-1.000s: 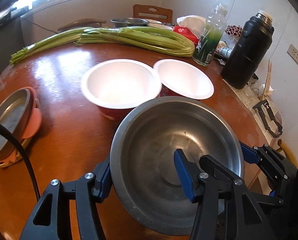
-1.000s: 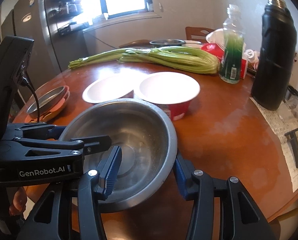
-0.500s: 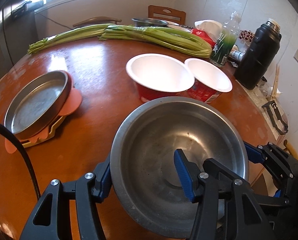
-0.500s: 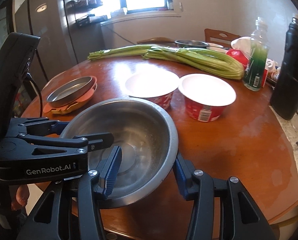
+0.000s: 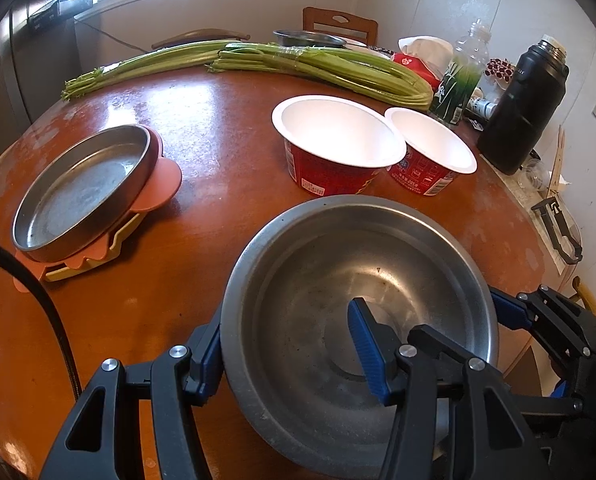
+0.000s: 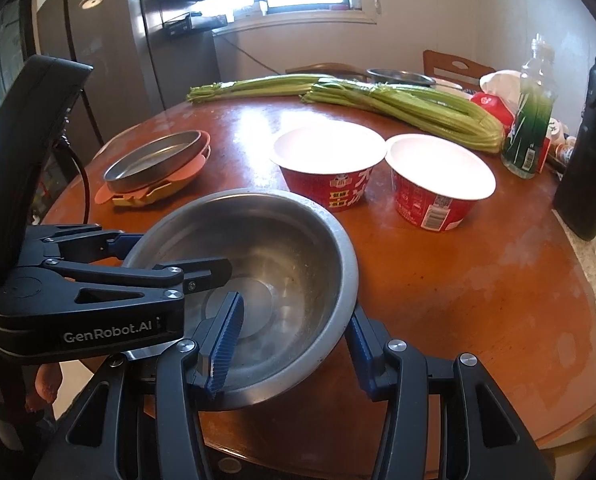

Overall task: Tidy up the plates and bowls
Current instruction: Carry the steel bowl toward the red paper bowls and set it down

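Both grippers have hold of one steel bowl [image 5: 358, 320] at the near edge of the round wooden worktop [image 5: 218, 152]. The left gripper [image 5: 290, 350] has its fingers clamped across the bowl's left wall, one blue pad [image 5: 368, 350] inside and one outside. The right gripper [image 6: 294, 332] has its fingers clamped on the bowl's right wall the same way, one pad [image 6: 224, 340] inside the bowl and the other against the outer wall.

Going left to right beyond the fingers: far off to the left lies a shallow steel plate [image 5: 82, 188] stacked on an orange plate [image 5: 158, 184] with a yellow one [image 5: 114, 240] under that. Straight ahead of the fingers, just past the bowl's far rim, stand two red paper bowls, the left paper bowl [image 5: 334, 144] and the right paper bowl [image 5: 430, 148], rims touching or nearly so; they are what lies directly ahead of the bowl. Behind them a long bundle of celery [image 5: 298, 64] runs across the back of the worktop. To the right of that come a clear bottle with green label [image 5: 460, 80] and a black flask [image 5: 522, 108].

The left wrist view shows the right gripper's black frame and blue pad at the bowl's right rim, and a black clip [image 5: 558, 228] near the worktop's right edge. The right wrist view instead shows the left gripper's body on the left, a tall grey refrigerator [image 6: 110, 40] behind it, and a strip of floor below the worktop's edge. Both views catch another steel bowl [image 6: 400, 77] at the back by a wooden chair [image 6: 454, 65].
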A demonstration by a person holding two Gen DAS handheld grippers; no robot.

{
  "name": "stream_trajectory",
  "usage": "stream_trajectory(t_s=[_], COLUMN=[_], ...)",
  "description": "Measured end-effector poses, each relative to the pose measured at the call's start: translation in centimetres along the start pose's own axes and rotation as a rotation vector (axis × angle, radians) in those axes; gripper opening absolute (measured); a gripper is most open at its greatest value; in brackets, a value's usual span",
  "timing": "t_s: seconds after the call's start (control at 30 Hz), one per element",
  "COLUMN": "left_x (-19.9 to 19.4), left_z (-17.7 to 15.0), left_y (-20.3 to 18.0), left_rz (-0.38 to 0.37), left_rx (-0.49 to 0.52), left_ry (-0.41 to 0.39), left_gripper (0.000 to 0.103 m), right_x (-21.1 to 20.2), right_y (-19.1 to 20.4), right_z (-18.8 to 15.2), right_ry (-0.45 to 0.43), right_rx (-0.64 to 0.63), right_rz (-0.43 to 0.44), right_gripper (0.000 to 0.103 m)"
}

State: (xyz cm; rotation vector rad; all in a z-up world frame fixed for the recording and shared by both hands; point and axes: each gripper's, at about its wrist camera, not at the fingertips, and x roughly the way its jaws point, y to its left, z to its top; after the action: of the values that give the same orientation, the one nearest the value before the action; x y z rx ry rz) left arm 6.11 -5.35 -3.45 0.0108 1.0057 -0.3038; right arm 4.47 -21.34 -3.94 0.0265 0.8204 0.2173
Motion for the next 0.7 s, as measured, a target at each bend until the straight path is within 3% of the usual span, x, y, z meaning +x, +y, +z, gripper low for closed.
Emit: stream_trajectory(t_s=[0.7], left_x=[0.67], left_z=[0.24], left_y=[-0.28], left_rz=[0.017], left_rx=[0.006], left_ry=[-0.001], left_gripper=[0.057], right_x=[0.89], right_y=[-0.48], right_z=[-0.08], right_ry=[0.031], right_rx=[0.041], right_rz=[0.032], right_gripper=[0.053])
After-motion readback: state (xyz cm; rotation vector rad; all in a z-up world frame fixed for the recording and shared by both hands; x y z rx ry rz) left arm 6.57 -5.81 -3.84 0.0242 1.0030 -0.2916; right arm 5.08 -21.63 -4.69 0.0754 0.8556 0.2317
